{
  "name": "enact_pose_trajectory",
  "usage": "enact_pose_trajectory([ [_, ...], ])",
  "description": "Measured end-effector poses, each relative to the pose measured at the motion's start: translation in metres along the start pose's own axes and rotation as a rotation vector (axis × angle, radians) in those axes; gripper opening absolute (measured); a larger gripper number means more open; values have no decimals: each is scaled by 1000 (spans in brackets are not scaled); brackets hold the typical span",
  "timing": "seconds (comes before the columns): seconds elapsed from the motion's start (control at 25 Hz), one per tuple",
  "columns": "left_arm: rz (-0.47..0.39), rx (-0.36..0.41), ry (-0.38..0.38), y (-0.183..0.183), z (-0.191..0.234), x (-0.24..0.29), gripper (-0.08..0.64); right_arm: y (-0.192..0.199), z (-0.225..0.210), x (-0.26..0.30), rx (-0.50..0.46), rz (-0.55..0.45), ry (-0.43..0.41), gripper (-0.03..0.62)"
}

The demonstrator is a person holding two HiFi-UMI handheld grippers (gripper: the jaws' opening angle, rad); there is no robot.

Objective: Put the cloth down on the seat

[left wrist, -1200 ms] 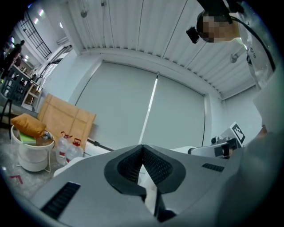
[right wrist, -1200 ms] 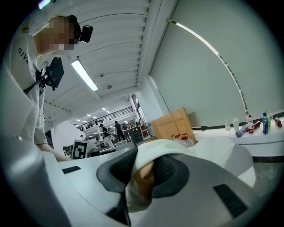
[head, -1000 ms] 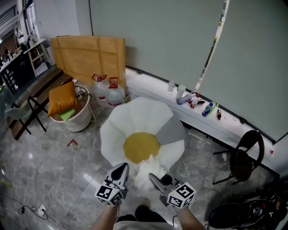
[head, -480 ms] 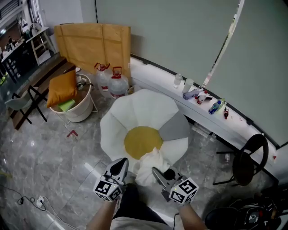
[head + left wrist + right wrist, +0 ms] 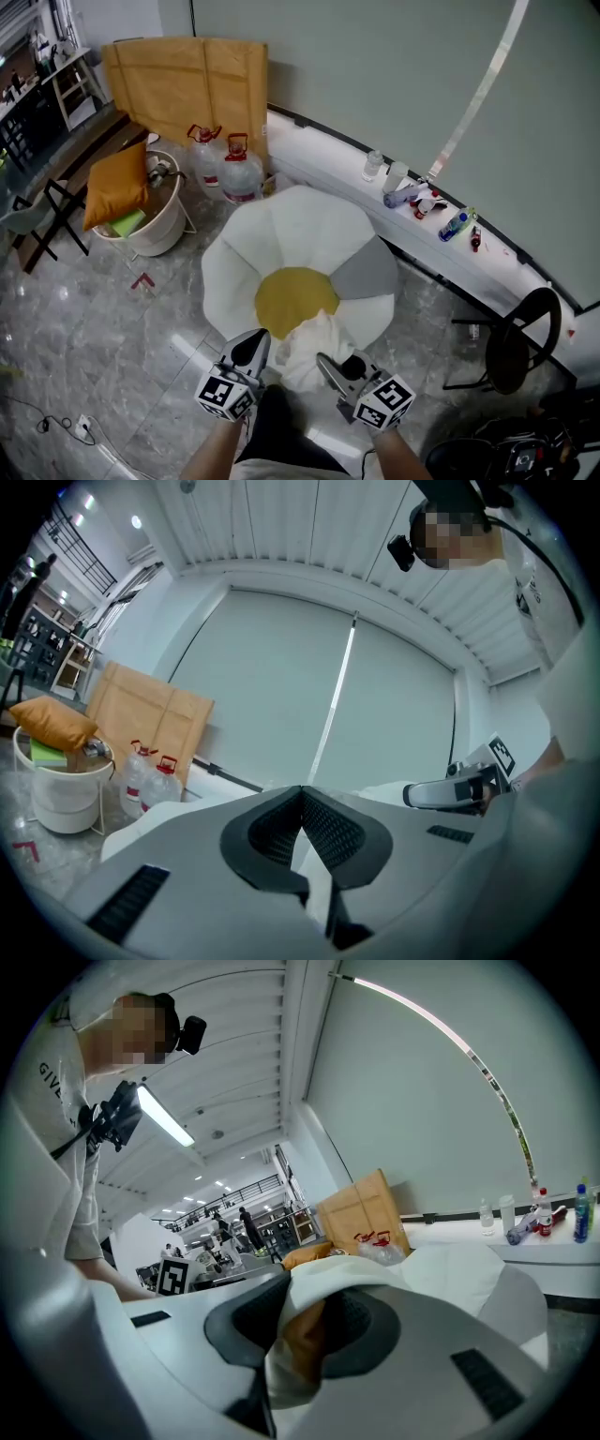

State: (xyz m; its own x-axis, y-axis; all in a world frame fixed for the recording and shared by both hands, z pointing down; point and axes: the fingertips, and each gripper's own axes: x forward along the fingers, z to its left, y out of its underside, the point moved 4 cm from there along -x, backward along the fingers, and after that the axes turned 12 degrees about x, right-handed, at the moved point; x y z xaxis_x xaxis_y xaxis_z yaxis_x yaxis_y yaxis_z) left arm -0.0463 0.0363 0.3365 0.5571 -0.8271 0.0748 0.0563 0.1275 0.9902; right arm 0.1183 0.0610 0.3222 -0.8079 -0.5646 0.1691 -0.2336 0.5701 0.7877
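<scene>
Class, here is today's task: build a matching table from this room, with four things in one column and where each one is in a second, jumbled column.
1 cloth
2 orange cushion
3 water jugs
4 black chair

A in the white tub
B far right, beside the ledge
C gripped by left claw and right claw
D on the floor by the cardboard

Pairs: 1-C, 2-A, 3-D, 4-B

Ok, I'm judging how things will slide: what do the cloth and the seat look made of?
The cloth: soft white fabric, matte, going by its loose folds and bunching. The seat: apparently padded textile, matte, with puffy petal-shaped sections; its filling can't be told.
</scene>
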Motion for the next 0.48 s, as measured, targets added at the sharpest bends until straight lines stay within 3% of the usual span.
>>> enact_pose_trajectory([
  [0.48,36,-53,-6,25,89,62,14,-35,-50,77,16,-35,2,95],
])
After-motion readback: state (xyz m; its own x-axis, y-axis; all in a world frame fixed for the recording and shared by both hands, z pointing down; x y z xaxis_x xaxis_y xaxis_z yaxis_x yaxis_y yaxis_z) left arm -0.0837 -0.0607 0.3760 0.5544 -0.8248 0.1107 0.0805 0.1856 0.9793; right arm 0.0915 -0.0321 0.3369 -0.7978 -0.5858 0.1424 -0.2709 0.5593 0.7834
